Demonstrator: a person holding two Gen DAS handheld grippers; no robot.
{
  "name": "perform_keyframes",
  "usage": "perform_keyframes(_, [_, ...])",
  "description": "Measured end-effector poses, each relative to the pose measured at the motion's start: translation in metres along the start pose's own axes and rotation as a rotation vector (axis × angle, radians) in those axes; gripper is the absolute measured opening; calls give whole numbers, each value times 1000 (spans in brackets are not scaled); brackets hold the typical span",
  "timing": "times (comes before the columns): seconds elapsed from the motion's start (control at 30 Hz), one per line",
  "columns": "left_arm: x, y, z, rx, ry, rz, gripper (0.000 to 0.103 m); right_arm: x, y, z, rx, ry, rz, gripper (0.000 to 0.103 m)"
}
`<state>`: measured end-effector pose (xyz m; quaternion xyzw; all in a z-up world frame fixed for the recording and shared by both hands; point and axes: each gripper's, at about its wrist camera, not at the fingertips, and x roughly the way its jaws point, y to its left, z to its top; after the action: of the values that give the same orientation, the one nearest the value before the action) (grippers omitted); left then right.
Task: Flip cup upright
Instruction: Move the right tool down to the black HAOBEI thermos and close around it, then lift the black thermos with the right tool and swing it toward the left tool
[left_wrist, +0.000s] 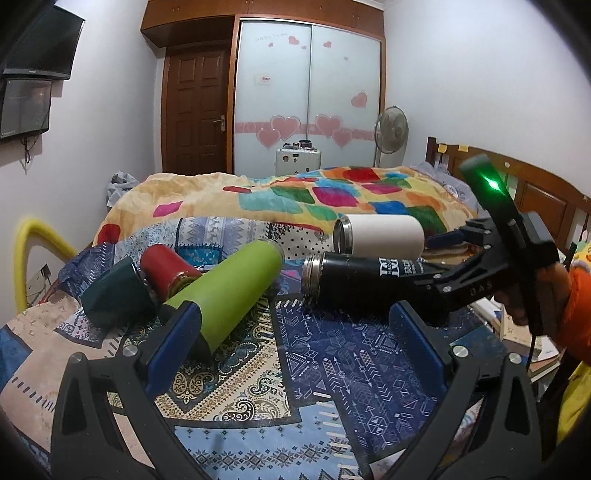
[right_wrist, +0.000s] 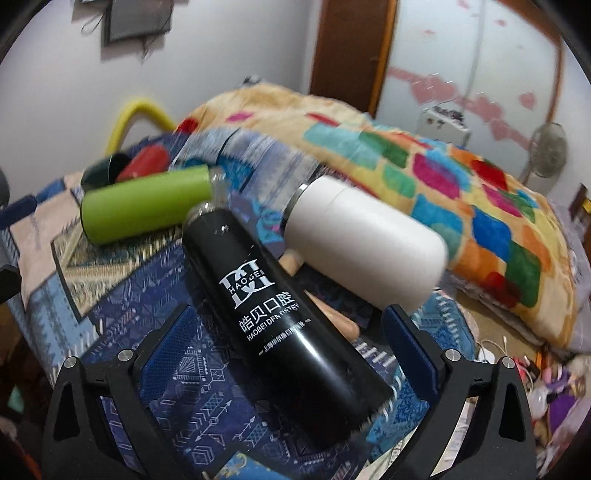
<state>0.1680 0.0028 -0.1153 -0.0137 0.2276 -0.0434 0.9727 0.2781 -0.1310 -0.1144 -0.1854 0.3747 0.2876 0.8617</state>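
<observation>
Several cups lie on their sides on a patterned blue cloth (left_wrist: 332, 354). A black cup with white lettering (right_wrist: 280, 314) lies between the open fingers of my right gripper (right_wrist: 291, 332), its base nearest the camera; the pads do not touch it. It also shows in the left wrist view (left_wrist: 362, 277), with the right gripper (left_wrist: 428, 258) around its base end. A white cup (left_wrist: 380, 238) (right_wrist: 362, 240) lies just behind it. A green cup (left_wrist: 232, 284) (right_wrist: 144, 205) lies to the left. My left gripper (left_wrist: 295, 332) is open and empty, its left finger (left_wrist: 173, 332) beside the green cup's base.
A red cup (left_wrist: 166, 269) and a dark green cup (left_wrist: 114, 295) lie at the far left. A bright quilt (left_wrist: 295, 195) is heaped behind the cups. A wooden headboard (left_wrist: 535, 188) stands at the right. Clutter lies on the floor at the right (right_wrist: 535, 373).
</observation>
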Motion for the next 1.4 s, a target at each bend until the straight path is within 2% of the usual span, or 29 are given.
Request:
perform_keyframes(0.1, [4,-1,-3,1,11,-3,103,8,-2,4,-18,49,19,98])
perform_keyframes(0.23, [7,0,-5,-8,15,-10,103,22,-4,5,-24,142,64,87])
perform_keyframes(0.43, [9,3,-8,-32,18,-22,103,37,1,6,-68,235,79,83])
perform_keyframes(0.6, [11,4,-11,-39,26,-23,103,44,11,3,-105,314,97,67])
perform_keyframes(0.87, [7,9,-9,-57,25,-16,103,30,30,-5,-106,279,36,65])
perform_keyframes(1.23, [-15,15,-1,-63,-9,9,103,-7,50,-7,-65,204,36,64])
perform_keyframes(1.4, [-32,17,3,-64,-29,15,103,-37,66,-4,-74,156,28,64])
